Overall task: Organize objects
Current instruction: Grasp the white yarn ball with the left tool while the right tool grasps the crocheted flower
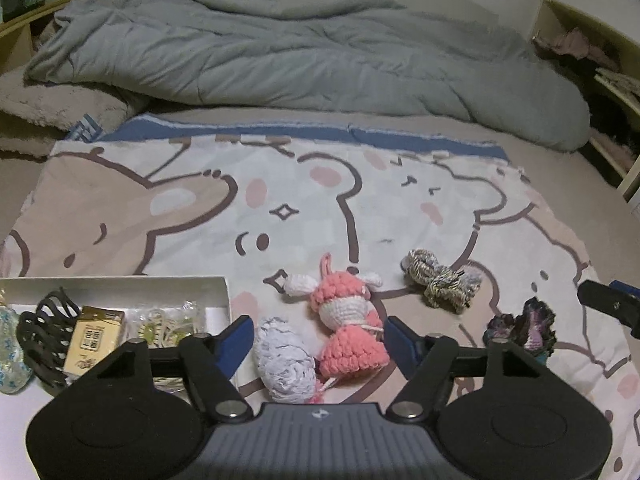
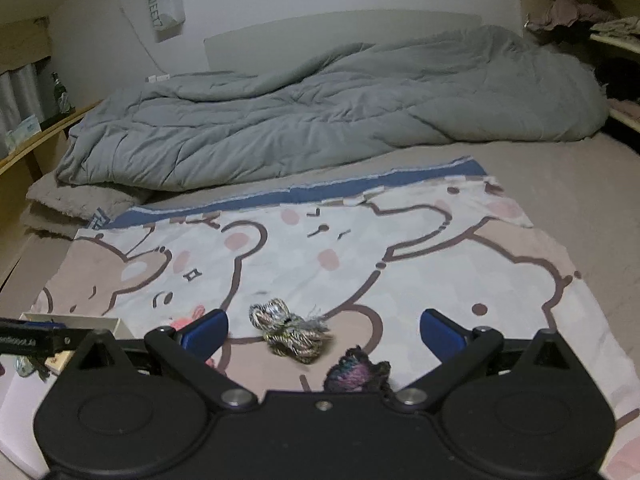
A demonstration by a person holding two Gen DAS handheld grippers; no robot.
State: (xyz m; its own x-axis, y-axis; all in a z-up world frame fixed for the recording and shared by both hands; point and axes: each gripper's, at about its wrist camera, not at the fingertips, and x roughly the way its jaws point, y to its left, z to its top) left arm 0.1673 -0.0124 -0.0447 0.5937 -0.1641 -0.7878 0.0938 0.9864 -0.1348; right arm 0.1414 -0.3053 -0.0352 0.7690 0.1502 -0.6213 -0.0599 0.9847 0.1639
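The small objects to be organized lie on a bear-print cloth [image 1: 180,208] spread over the near part of a bed; a rumpled grey duvet [image 1: 280,52] fills the far part.

Left gripper [image 1: 320,338]: it points down at the cloth. Its blue-padded fingers [image 1: 236,340] stand partly apart. Between them lie a pink crochet doll [image 1: 348,320] and a pale lilac scrunchie [image 1: 284,364], the two side by side and touching. Neither pad presses on either item.

Right gripper [image 2: 324,330]: its fingers [image 2: 440,332] stand wide apart, with nothing gripped. A striped twisted hair tie [image 2: 292,330] lies on the cloth between them, nearer the left finger. A dark purple scrunchie [image 2: 356,372] lies just near of it, close against the gripper body.

In the left wrist view the striped tie [image 1: 440,282] sits right of the doll, and the purple scrunchie [image 1: 524,322] lies further right and nearer. A part of the right gripper shows at the right edge of that view.

A white box [image 1: 120,286] rests at the near left corner of the cloth. It holds:
- a black claw clip [image 1: 44,332]
- a yellow-brown packet [image 1: 94,338]
- clear-bagged small items [image 1: 168,320]
- a blue-patterned item [image 1: 12,356] at the far left edge, too cropped to identify
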